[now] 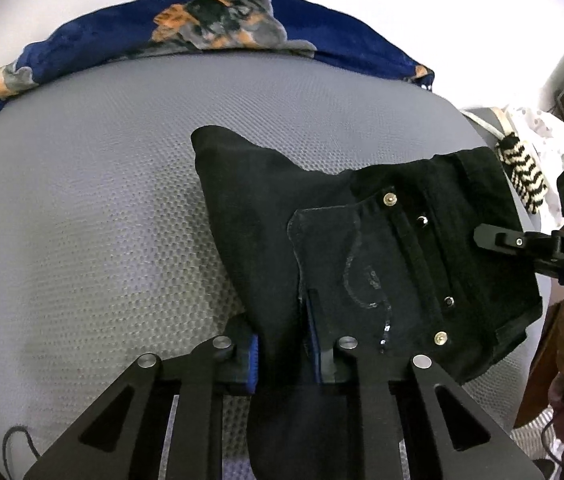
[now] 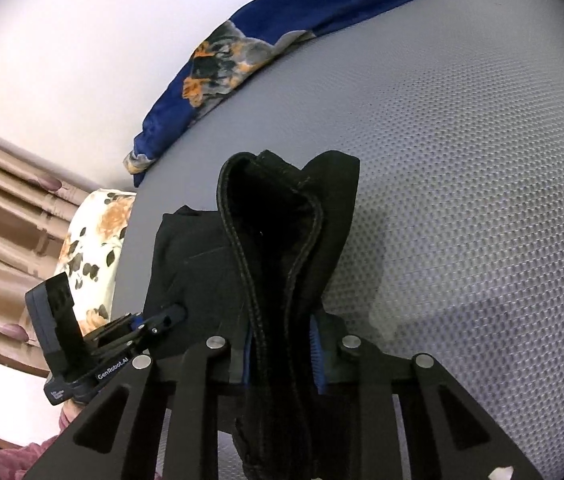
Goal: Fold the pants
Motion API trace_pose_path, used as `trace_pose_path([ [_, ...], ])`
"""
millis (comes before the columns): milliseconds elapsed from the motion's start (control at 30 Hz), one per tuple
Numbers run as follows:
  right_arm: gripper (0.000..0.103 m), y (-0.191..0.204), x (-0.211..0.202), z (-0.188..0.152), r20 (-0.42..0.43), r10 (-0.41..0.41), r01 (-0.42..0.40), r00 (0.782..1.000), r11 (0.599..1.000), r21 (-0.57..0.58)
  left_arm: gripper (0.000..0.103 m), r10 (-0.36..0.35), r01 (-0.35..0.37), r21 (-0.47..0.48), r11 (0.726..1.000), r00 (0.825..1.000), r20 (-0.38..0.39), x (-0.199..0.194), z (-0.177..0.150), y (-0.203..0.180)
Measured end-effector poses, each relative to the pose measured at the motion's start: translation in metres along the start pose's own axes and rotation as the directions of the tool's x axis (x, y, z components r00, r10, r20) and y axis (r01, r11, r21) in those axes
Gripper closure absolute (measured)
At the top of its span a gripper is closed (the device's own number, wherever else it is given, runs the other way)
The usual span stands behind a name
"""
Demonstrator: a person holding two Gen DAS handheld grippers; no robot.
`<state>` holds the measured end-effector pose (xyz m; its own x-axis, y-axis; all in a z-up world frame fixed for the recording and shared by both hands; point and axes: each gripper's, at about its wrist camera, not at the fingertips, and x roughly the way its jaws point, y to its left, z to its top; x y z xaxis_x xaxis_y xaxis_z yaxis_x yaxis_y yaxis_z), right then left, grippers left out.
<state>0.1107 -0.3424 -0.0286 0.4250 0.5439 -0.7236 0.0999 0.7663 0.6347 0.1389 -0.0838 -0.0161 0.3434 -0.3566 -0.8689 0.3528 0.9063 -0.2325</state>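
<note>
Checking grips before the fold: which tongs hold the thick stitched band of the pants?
The right tongs: a double-stitched band of the black pants runs between them. The left tongs pinch plain fabric beside the pocket.

The pants (image 1: 266, 216) were black, with small gold and silver studs by the pocket. The pads inside the left gripper (image 1: 282, 354) were blue, and its arms were black. Under the pants lay a grey mattress (image 1: 94, 208) with a tiny dotted pattern. Beyond the gripper was a dark blue blanket (image 1: 94, 36) with orange and grey patches. Off to the right hung a cream and black zigzag cloth (image 1: 524, 176).
</note>
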Motion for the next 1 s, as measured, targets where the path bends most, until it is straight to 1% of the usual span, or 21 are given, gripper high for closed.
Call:
trace_pose_path([
  [167, 0.082, 0.017, 0.01, 0.002, -0.002, 0.02, -0.02, 1.0, 1.0, -0.018, 0.084, 0.034, -0.034, -0.001, 0.999, 0.999, 0.041, -0.015, -0.003, 0.013],
  [333, 0.082, 0.033, 0.021, 0.007, -0.003, 0.046, -0.046, 0.999, 0.998, -0.031, 0.084, 0.064, -0.064, -0.013, 0.998, 0.996, 0.062, -0.025, -0.001, 0.028],
  [500, 0.082, 0.049, 0.035, 0.018, -0.016, 0.063, -0.064, 0.998, 0.997, -0.05, 0.084, 0.082, -0.08, -0.036, 0.996, 0.993, 0.08, -0.032, 0.007, 0.043],
  [800, 0.082, 0.069, 0.057, 0.05, -0.027, 0.093, -0.094, 0.995, 0.993, -0.069, 0.084, 0.101, -0.094, -0.063, 0.994, 0.989, 0.106, -0.035, 0.031, 0.07],
  [1000, 0.082, 0.074, 0.081, 0.084, -0.042, 0.089, -0.091, 0.995, 0.994, -0.06, 0.084, 0.095, -0.085, -0.101, 0.991, 0.99, 0.102, -0.02, 0.059, 0.095],
])
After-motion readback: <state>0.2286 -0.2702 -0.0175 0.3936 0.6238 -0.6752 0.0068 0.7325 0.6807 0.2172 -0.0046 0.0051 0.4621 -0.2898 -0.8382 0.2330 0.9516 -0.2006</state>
